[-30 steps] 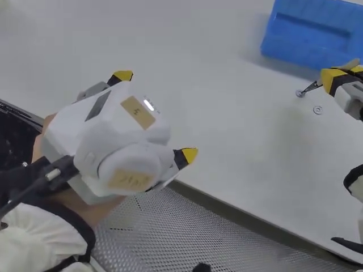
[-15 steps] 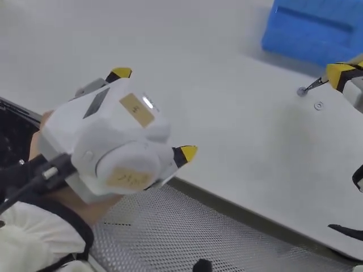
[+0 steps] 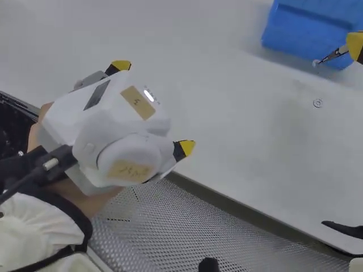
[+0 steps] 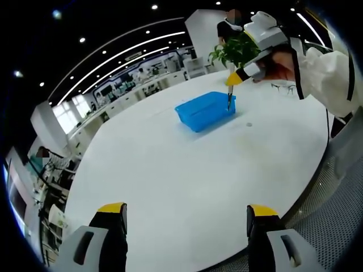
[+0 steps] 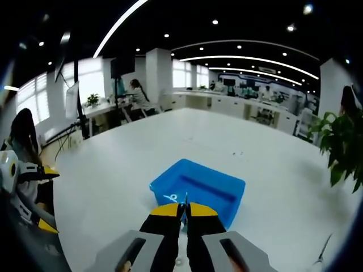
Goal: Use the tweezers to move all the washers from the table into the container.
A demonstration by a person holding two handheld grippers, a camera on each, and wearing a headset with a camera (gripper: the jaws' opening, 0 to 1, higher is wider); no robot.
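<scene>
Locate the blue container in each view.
Head view: blue container, top right corner.
Left gripper view: blue container, upper centre, mid-table.
Right gripper view: blue container, lower centre, just beyond right tongs.
Shared landmark: tweezers, tip close to it.

White table (image 3: 238, 122) carries a blue container (image 3: 309, 28) and 1 washer (image 3: 317, 103) near it.

The right tongs (image 5: 182, 211) are pressed tight on the thin tweezers (image 5: 185, 199). The tweezers point at the near edge of the blue container (image 5: 211, 190). It sits on the white worktop (image 5: 113, 164). A green plant (image 5: 339, 144) is at the right.
</scene>
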